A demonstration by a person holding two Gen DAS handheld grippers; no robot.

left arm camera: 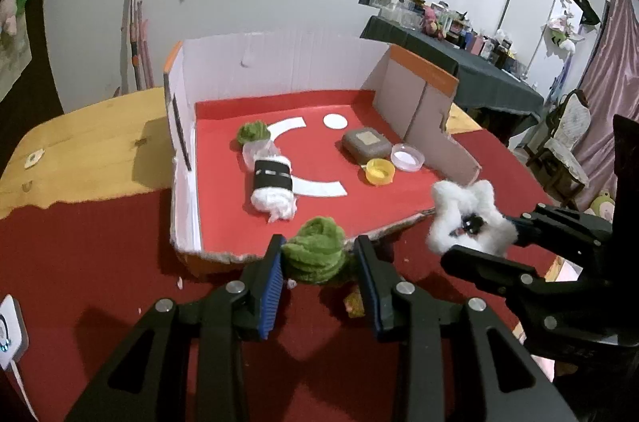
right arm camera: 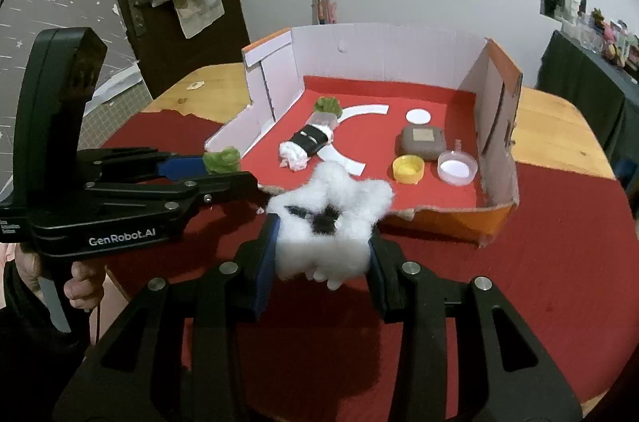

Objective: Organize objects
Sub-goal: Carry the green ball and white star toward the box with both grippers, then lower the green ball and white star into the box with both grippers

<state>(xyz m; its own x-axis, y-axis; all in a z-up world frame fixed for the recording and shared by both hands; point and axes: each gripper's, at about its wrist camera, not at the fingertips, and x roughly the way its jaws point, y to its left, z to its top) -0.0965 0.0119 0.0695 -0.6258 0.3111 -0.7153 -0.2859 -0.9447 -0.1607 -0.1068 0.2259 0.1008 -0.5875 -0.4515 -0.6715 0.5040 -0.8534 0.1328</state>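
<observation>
Left wrist view: a green fuzzy ball (left arm camera: 315, 256) is pinched by the left gripper (left arm camera: 319, 262), just near of the box (left arm camera: 279, 70). White fluff (right arm camera: 331, 222) is pinched by the right gripper (right arm camera: 323, 250); the box probably lies ahead.

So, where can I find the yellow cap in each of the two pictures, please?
Left wrist view: the yellow cap lies right of centre on the red floor of the box, in front of the grey-brown pouch.
Right wrist view: the yellow cap lies right of centre, above the white fluffy toy.
Shared landmark: the clear round dish, just right of the cap in both.
</observation>
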